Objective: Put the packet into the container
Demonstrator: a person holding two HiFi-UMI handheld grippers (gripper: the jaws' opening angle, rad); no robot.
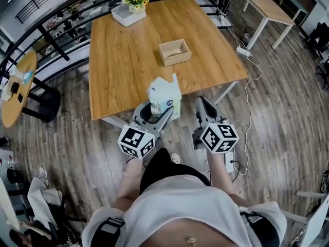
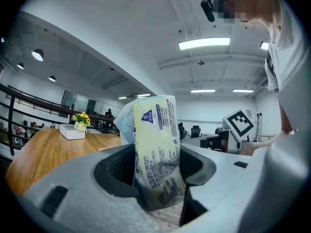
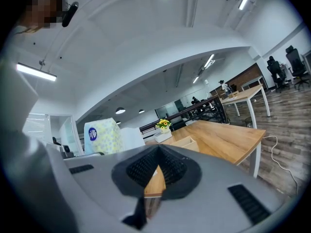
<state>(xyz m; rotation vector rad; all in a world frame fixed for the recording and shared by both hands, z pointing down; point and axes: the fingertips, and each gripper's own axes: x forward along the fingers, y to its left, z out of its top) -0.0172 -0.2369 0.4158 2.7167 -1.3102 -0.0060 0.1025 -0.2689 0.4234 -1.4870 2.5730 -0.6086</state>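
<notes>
My left gripper (image 1: pixel 160 108) is shut on a pale yellow and white packet (image 1: pixel 165 98), which stands upright between its jaws just in front of the table's near edge. In the left gripper view the packet (image 2: pixel 155 149) fills the gap between the jaws, its printed face toward the camera. The container is a small open wooden box (image 1: pixel 175 52) in the middle of the wooden table (image 1: pixel 118 60), well beyond the packet. My right gripper (image 1: pixel 202 103) hangs beside the left one, shut and empty. From the right gripper view (image 3: pixel 154 181) the packet (image 3: pixel 102 137) shows at left and the box (image 3: pixel 185 142) ahead.
A white tray with yellow flowers (image 1: pixel 129 10) sits at the table's far edge. A round side table (image 1: pixel 18 86) stands at left and another desk (image 1: pixel 264 6) at back right. A cable and power strip (image 1: pixel 243 51) lie on the floor to the right.
</notes>
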